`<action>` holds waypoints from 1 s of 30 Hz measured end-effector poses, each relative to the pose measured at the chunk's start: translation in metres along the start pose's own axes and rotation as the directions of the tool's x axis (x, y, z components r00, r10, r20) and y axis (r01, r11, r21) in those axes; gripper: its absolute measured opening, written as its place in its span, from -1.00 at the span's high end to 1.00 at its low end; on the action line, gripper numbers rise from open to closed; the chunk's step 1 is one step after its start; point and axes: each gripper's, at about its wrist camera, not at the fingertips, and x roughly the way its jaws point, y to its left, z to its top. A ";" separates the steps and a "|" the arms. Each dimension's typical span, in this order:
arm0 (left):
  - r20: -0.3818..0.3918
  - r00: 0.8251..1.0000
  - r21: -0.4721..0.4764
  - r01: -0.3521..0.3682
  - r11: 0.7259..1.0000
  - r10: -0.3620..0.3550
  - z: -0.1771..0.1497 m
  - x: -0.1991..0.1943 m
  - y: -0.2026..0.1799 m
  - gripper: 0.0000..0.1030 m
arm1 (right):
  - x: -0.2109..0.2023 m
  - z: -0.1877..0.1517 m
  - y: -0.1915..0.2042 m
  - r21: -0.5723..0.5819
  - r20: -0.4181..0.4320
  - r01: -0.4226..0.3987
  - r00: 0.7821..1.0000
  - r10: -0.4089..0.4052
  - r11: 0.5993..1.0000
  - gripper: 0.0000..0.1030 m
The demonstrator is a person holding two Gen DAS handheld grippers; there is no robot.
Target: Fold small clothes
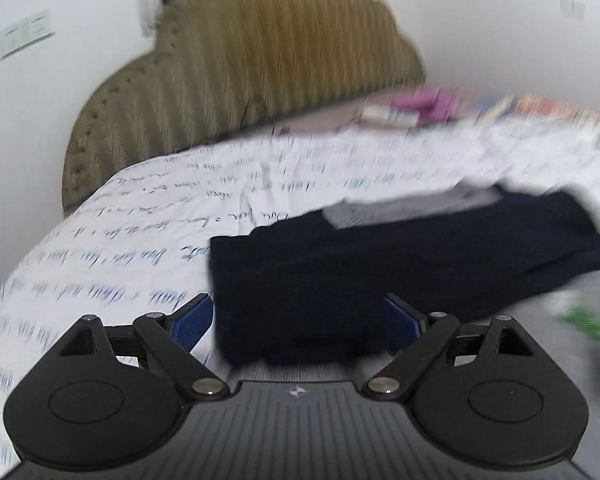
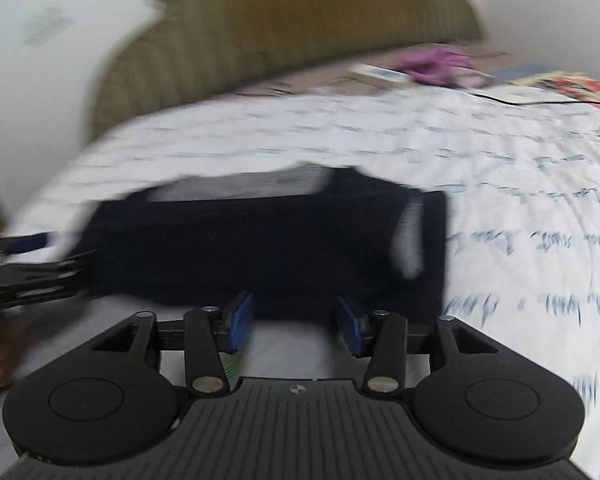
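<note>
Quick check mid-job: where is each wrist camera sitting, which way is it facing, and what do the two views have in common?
Left wrist: on the left gripper, angled down across the bed; own open fingers frame the dark folded garment.
Right wrist: on the right gripper, facing the same way; own open fingers, with the left gripper at the left edge.
Shared: garment, script-print bedsheet, olive headboard.

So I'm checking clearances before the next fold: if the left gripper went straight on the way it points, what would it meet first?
Most likely the dark navy garment lying on the bed; the open left gripper frames its near edge. Blur leaves the depth unclear.
</note>
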 end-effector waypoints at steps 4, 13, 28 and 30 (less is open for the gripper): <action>0.033 0.997 -0.111 0.069 0.991 -0.066 -0.036 -0.075 0.033 -0.79 | -0.070 -0.060 0.033 -0.068 -0.154 -0.187 0.973 0.175 0.980 -0.55; 0.030 0.998 -0.491 -0.039 0.870 0.061 -0.076 -0.183 0.165 -0.94 | -0.215 -0.195 0.072 -0.368 -0.513 -0.068 0.847 -0.141 0.927 -0.57; 0.011 0.933 -0.734 0.253 0.630 -0.361 -0.130 -0.213 0.178 -0.95 | -0.176 -0.223 -0.017 0.641 -0.127 -0.176 0.935 0.330 0.747 -0.26; 0.055 0.913 -0.728 0.314 0.609 -0.405 -0.120 -0.227 0.184 -0.95 | -0.175 -0.220 -0.006 0.601 -0.141 -0.193 0.930 0.341 0.776 -0.34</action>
